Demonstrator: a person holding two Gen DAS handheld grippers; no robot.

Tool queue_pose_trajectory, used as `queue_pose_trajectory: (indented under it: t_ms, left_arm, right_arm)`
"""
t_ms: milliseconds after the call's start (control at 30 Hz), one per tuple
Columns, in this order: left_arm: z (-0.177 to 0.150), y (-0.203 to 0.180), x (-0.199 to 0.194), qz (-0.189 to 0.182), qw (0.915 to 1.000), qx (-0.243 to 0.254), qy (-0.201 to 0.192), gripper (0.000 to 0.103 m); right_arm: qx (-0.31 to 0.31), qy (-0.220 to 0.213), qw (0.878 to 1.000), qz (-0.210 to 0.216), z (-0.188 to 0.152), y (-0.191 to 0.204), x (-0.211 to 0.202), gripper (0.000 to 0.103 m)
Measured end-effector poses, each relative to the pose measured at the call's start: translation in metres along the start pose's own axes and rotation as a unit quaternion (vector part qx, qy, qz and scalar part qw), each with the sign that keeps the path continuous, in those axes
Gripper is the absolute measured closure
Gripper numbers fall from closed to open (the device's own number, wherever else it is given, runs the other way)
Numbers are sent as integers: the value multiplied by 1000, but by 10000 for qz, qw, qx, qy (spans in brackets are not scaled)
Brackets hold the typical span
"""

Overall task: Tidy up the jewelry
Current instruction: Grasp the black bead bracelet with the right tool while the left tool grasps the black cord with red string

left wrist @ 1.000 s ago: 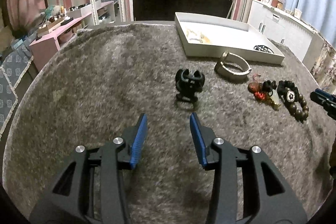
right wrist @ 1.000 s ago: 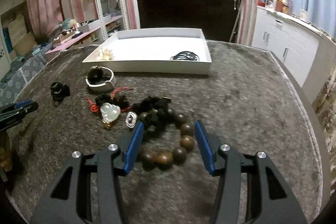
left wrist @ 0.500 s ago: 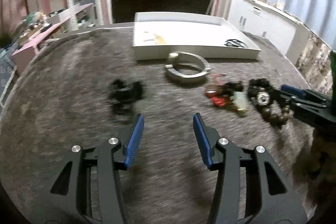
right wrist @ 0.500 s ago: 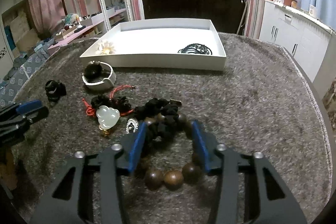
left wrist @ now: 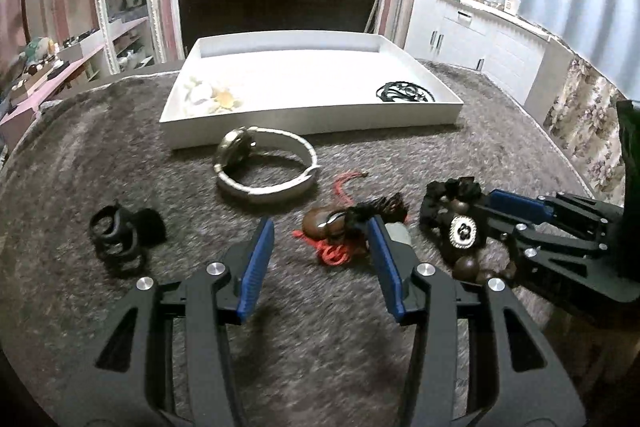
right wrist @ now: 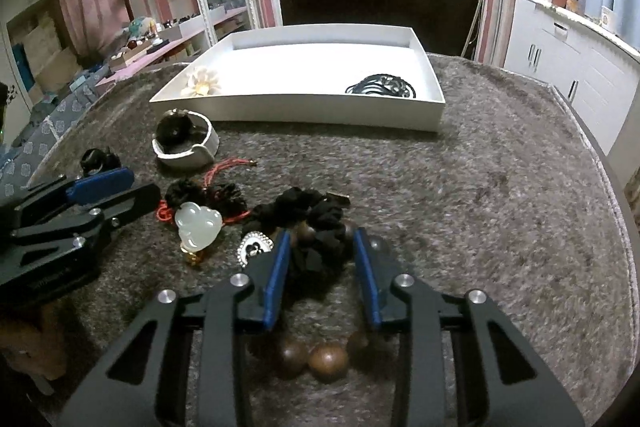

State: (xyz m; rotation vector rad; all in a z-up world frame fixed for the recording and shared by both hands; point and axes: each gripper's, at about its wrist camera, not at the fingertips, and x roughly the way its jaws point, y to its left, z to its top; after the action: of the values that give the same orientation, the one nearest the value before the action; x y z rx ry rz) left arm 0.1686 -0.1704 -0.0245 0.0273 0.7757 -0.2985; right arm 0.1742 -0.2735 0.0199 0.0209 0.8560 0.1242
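the right hand-held gripper [right wrist: 318, 259] is low over the wooden bead bracelet [right wrist: 320, 363] and black scrunchie [right wrist: 316, 223] on the grey-carpeted bench [right wrist: 500, 195], its jaws spread to either side of the bundle and not yet pinching. the left hand-held gripper [left wrist: 320, 251] is spread too, empty, near the red-corded pendant [left wrist: 340, 227]. this looks like the pick-up step. next, the right jaws need to close on the bundle, lift it, and carry it to the white tray [right wrist: 296, 111].

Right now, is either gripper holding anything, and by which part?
Nothing is held. The right gripper straddles the black scrunchie, jaws open; the left gripper is open.
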Motion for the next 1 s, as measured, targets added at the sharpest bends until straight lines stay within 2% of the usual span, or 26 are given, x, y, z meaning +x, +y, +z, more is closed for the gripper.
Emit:
queue_pose_trajectory:
  t_ms: [67, 200, 300, 367, 500, 633, 767, 1000]
  left_arm:
    - [2, -5, 4, 4, 10000, 71, 5, 55]
    - [3, -13, 11, -1, 9998, 197, 35, 55]
    - [3, -15, 20, 16, 9997, 209, 120, 55]
    - [3, -16, 25, 13, 9996, 203, 172, 55]
    - [4, -19, 29, -83, 9995, 253, 187, 65]
    - [2, -25, 28, -160, 9991, 370, 142, 85]
    - [2, -22, 27, -263, 9990, 311, 156, 87]
    - [4, -20, 11, -328, 9989, 321, 30, 88]
  right_arm:
    - [20, 35, 10000, 36, 1, -1, 2, 75]
    - [20, 57, 10000, 76, 0, -3, 5, 76]
    - [38, 70, 9999, 75, -1, -5, 7, 82]
    - [48, 69, 10000, 47, -2, -6, 8, 89]
    - [128, 86, 9998, 108, -3, -11, 9, 91]
    - [92, 104, 9999, 58, -4, -9, 9, 90]
    - [140, 71, 9998, 117, -5, -10, 8, 95]
    - [147, -162, 9994, 256, -1, -6, -8, 95]
